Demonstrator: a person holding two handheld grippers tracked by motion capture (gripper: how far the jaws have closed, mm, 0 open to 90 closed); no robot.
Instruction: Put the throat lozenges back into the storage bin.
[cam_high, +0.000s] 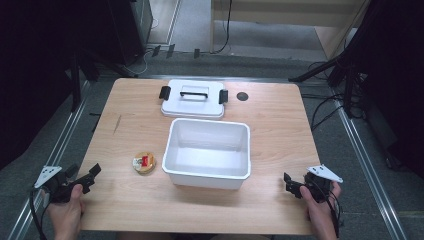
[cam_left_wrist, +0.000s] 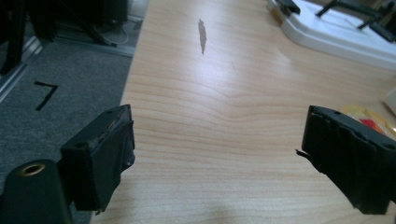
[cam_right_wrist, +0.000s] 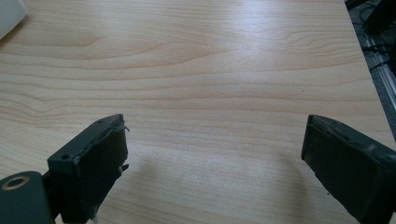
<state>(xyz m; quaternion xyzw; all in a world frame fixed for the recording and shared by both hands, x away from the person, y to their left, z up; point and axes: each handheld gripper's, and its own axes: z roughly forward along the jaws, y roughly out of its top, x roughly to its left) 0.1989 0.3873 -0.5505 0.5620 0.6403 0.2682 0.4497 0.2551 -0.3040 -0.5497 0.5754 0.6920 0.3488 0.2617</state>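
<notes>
The small round yellow-brown packet with a red label (cam_high: 143, 162) lies on the wooden table (cam_high: 270, 130), just left of the open white plastic bin (cam_high: 208, 152) and nearest my left claw (cam_high: 93, 175), whose jaws stand apart and empty. My right claw (cam_high: 289, 184) hangs apart too, near right. I judge nothing is begun; next I reach rightward for the packet. The white lid with black handle (cam_high: 193, 99) lies beyond, clear of my path.

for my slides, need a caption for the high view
Open white bin mid-table, lid behind it, snack at its left, both claws idle.
</notes>
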